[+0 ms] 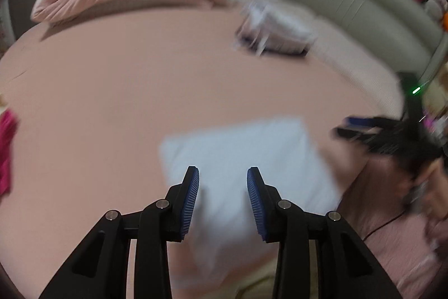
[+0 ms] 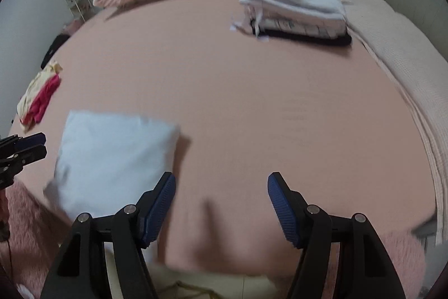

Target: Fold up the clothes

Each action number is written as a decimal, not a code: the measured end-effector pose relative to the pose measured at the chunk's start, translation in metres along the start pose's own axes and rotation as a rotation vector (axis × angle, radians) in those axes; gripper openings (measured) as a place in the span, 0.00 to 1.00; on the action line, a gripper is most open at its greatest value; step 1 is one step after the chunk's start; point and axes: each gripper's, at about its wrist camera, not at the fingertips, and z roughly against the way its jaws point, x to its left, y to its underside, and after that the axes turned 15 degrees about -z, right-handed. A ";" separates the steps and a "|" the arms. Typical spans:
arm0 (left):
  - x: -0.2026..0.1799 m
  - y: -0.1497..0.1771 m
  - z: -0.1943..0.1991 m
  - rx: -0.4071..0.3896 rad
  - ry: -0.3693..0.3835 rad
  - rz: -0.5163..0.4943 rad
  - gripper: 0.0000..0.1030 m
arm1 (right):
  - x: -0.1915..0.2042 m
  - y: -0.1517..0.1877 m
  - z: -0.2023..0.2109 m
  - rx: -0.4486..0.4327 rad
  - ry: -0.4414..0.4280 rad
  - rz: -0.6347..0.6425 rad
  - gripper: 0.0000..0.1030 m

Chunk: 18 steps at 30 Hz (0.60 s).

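Right tongs (image 2: 221, 203) open, empty, above pink bed (image 2: 238, 91); folded white garment (image 2: 112, 159) lies left.

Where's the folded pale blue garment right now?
The folded pale blue garment lies flat on the pink bed sheet at the near edge, lower left in the right wrist view, directly ahead of the open left gripper.

Soft, even indoor light with no glare falls over the pink bed (image 2: 252, 102), and shadows stay faint, only a thin one under the stack of folded clothes (image 2: 296, 16). Motion blur smears the left wrist view, worst on the folded white garment (image 1: 246, 159) and the right tool (image 1: 355, 128). Fisheye distortion bows the bed into a dome, with dark corners.
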 end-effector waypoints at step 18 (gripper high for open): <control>0.040 0.006 -0.017 -0.070 0.114 0.276 0.56 | -0.169 -0.014 0.024 0.134 -0.202 -0.253 0.59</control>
